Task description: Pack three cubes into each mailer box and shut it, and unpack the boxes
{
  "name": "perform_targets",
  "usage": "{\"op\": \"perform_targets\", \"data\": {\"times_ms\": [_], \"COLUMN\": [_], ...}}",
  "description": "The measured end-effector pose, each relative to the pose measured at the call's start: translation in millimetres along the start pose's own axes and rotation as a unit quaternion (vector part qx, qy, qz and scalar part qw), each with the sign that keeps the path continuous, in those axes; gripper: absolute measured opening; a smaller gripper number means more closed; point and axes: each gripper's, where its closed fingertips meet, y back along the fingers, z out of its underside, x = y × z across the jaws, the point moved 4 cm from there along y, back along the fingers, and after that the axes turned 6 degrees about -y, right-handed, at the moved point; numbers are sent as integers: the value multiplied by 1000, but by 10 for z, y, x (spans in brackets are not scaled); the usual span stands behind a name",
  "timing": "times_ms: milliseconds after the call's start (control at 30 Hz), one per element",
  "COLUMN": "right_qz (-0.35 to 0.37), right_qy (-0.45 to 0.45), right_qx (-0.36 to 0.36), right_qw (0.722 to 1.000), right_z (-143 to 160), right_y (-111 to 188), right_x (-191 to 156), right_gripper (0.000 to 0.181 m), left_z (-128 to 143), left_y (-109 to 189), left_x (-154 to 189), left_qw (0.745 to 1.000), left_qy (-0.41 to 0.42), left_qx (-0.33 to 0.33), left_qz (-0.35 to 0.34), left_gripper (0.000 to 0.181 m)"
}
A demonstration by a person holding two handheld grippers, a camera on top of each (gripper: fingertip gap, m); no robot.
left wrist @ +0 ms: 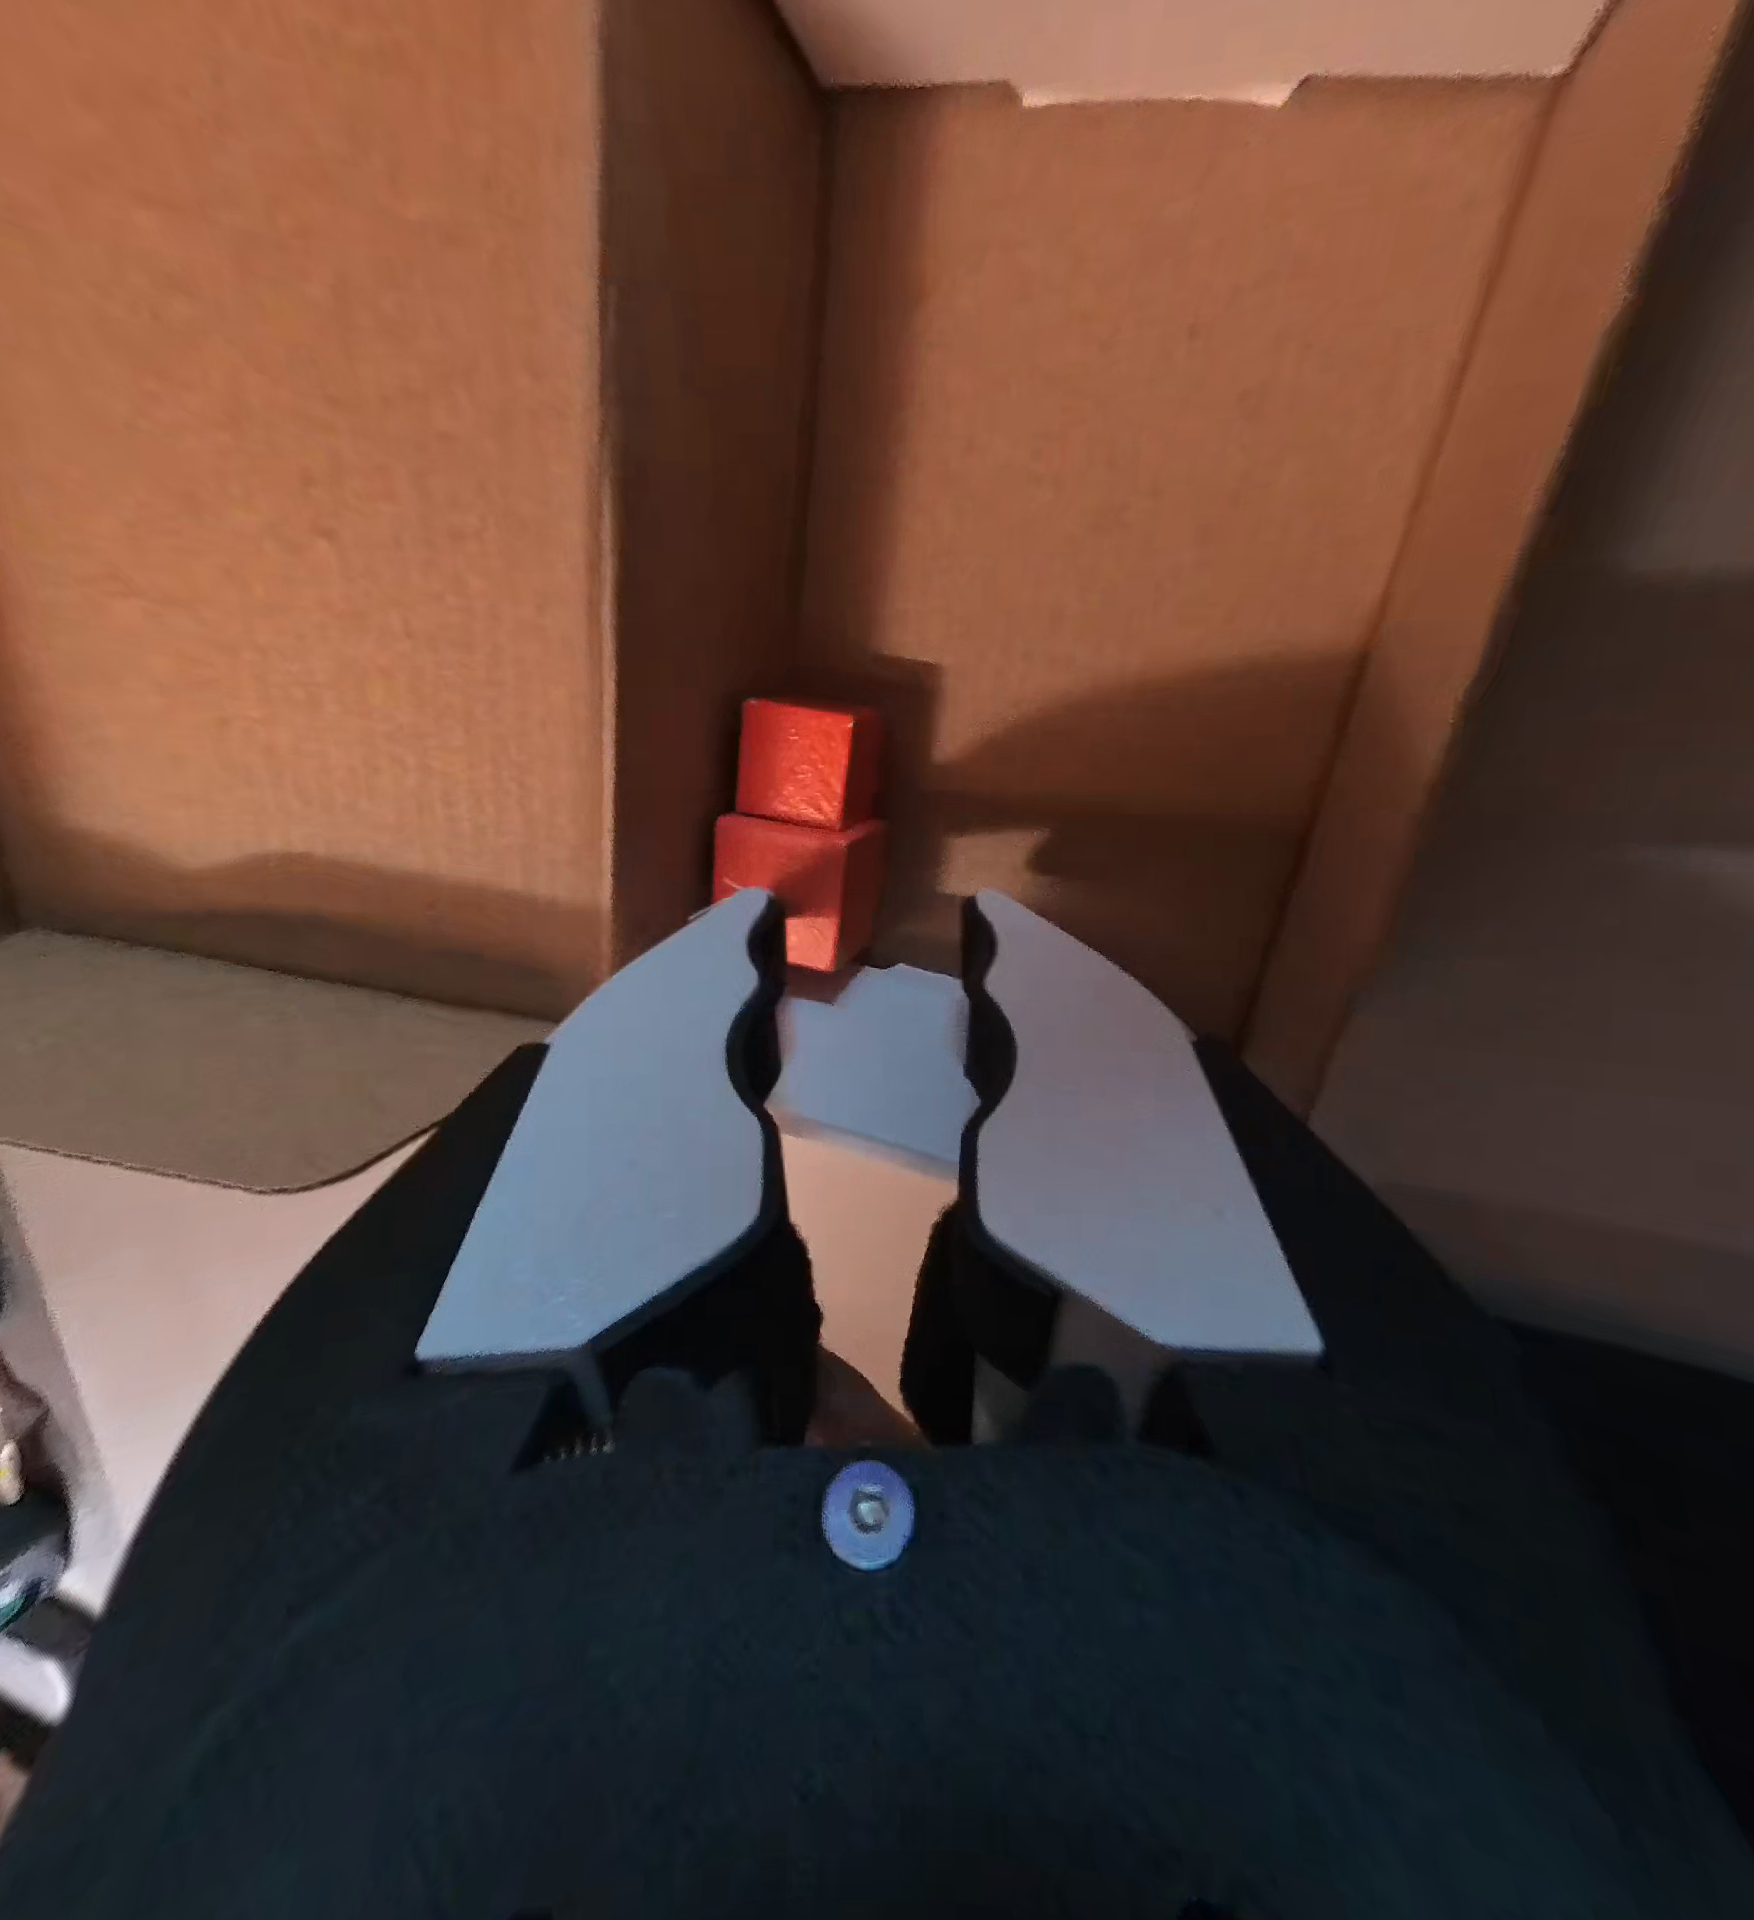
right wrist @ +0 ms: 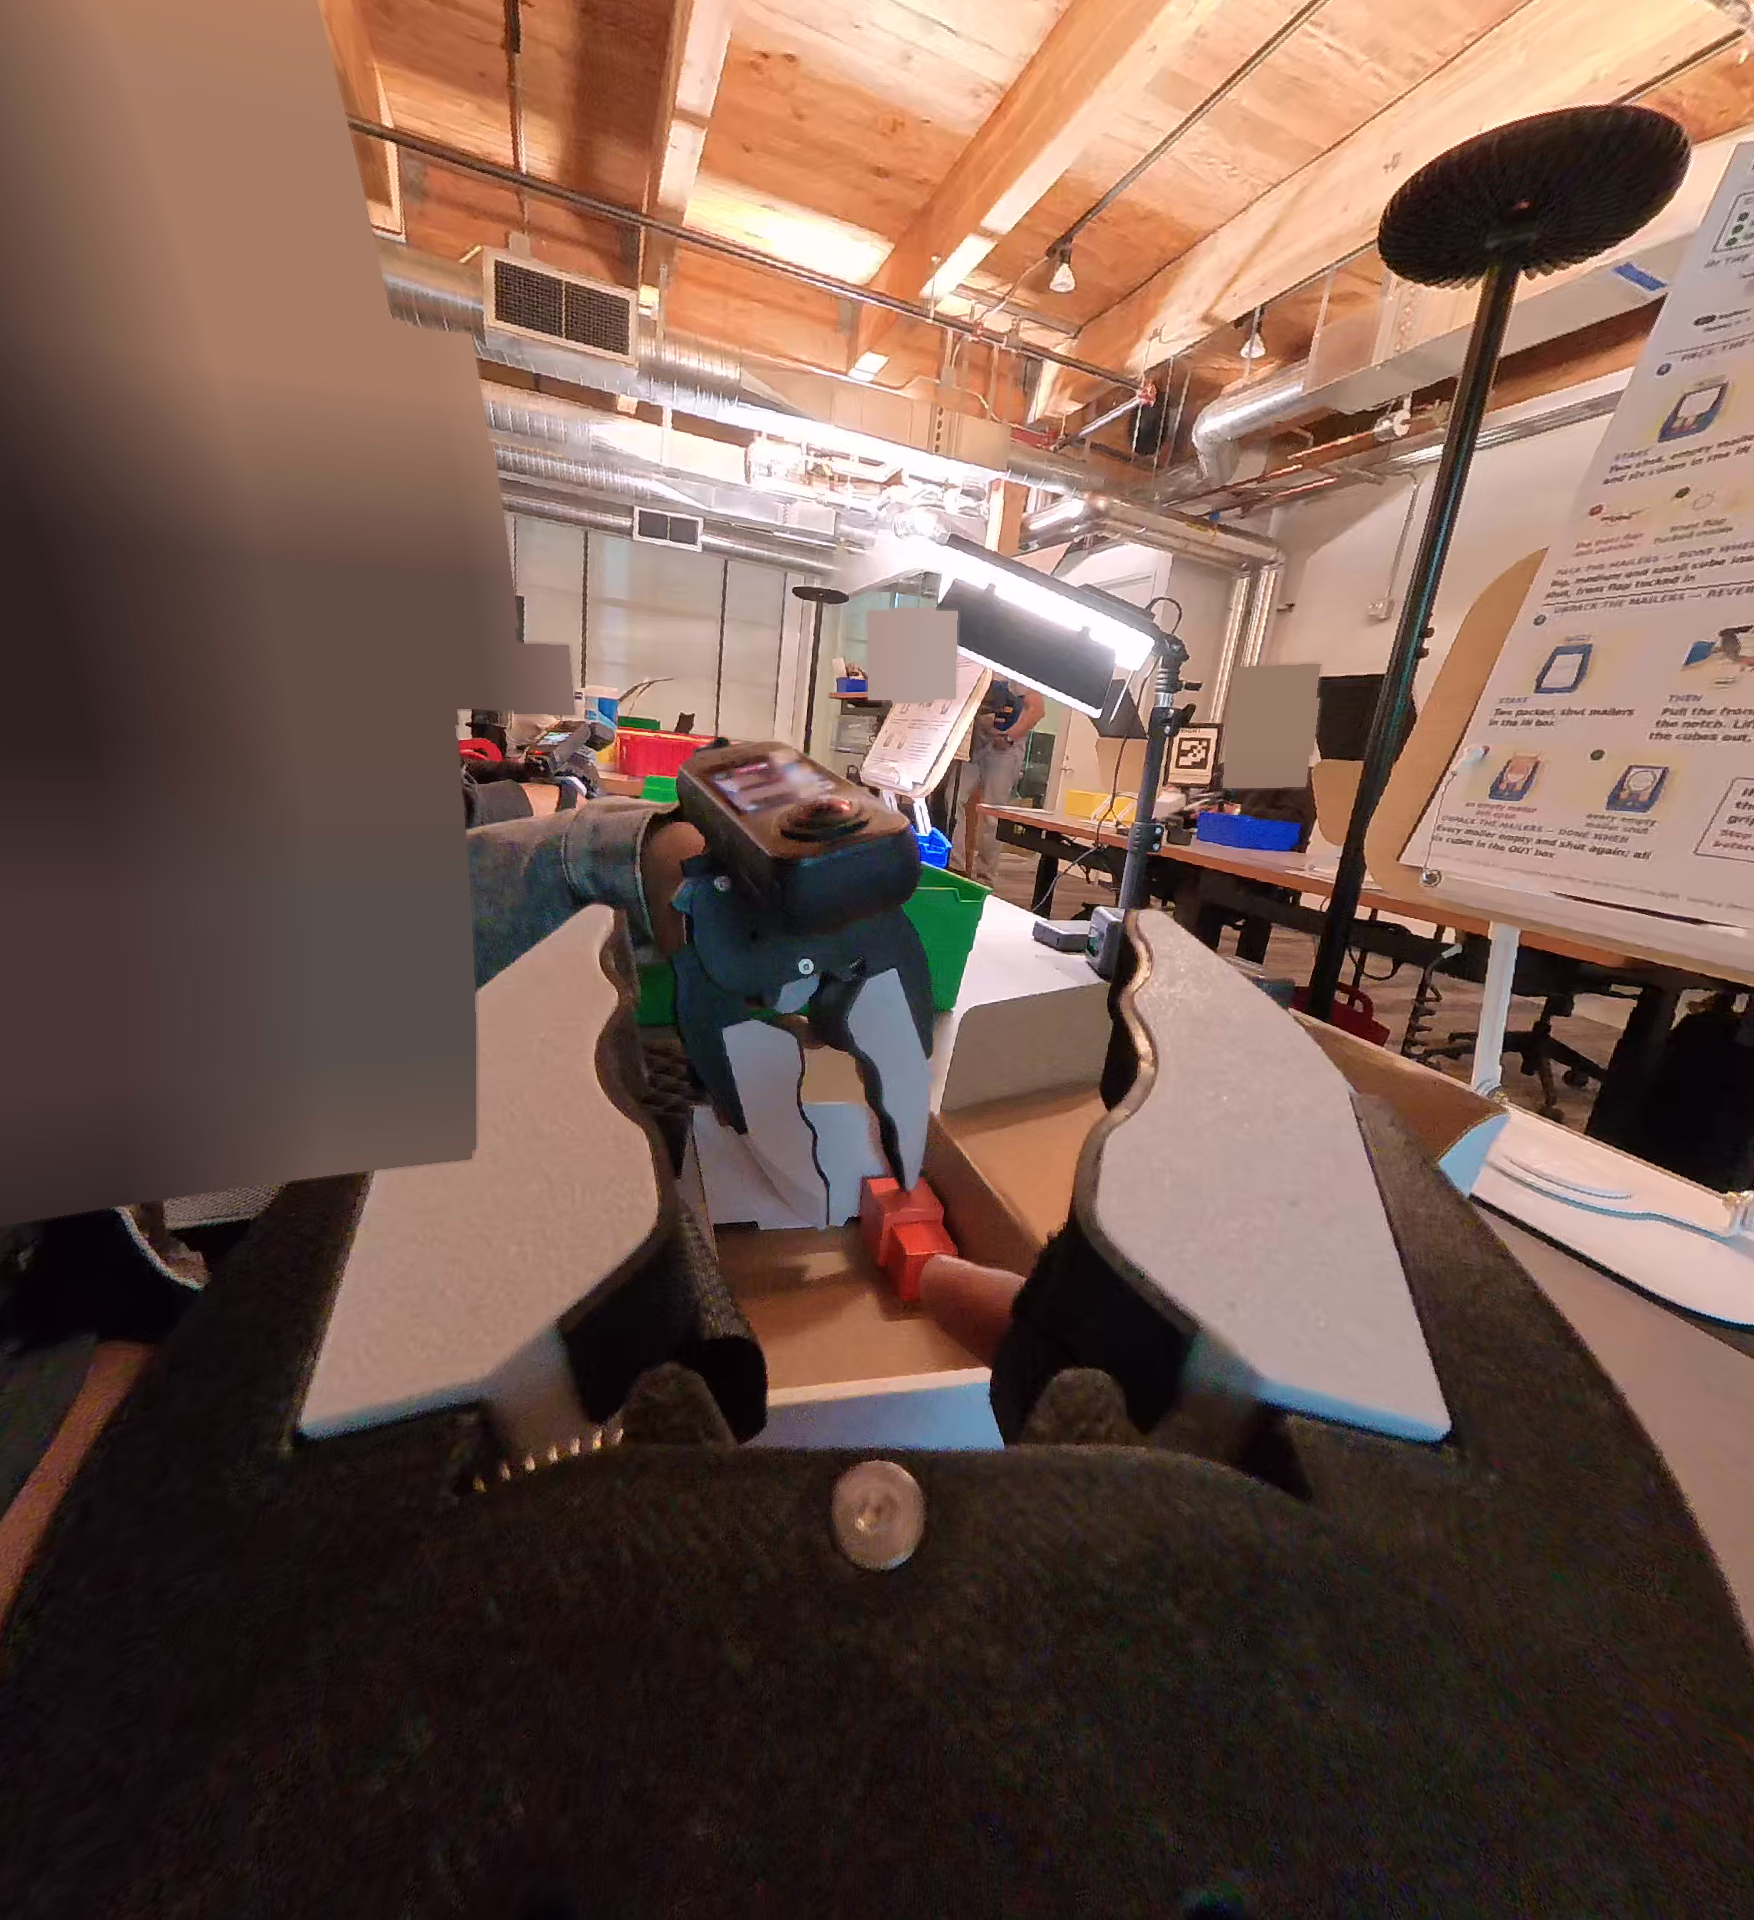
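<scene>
An open cardboard mailer box (left wrist: 1112, 468), brown inside and white outside, fills the left wrist view. Two red cubes (left wrist: 805, 831) sit in a row on its floor against a side wall. My left gripper (left wrist: 871, 914) is open a cube's width just short of the nearer cube; a white edge of the box shows between its fingers. In the right wrist view the left gripper (right wrist: 857, 1195) points down into the box (right wrist: 883, 1408), one fingertip at the red cubes (right wrist: 904, 1231). My right gripper (right wrist: 868, 925) is wide open and empty over the box's near end.
An orange-tan shape (right wrist: 966, 1299) lies by the cubes, half hidden by my right finger. An instruction board (right wrist: 1683, 571) on a stand and a black pole (right wrist: 1424, 623) stand to the right. A green bin (right wrist: 940, 925) and a white block (right wrist: 1029, 1029) lie beyond the box. My hands' fingertips stand some 20 cm from each other. The white block (right wrist: 1029, 1029) lies some 9 cm from my left tips, 20 cm from my right tips. It turns up in the left wrist view (left wrist: 171, 1071) as well.
</scene>
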Motion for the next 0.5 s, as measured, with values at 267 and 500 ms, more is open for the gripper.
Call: {"op": "perform_targets", "data": {"times_ms": [267,500], "right_qz": [0,-4], "right_qy": [0,0], "right_qx": [-1,-12], "right_qw": [1000,1000], "right_z": [0,28], "right_y": [3,-9], "right_x": [4,-9], "right_gripper": [88,88], "left_z": [10,24], "left_y": [-50,-52], "left_x": [-80,-43], "left_qw": [998,999], "left_qy": [-18,-9], "left_qx": [-32,-36], "left_qz": [-44,-30], "left_gripper": [43,40]}}
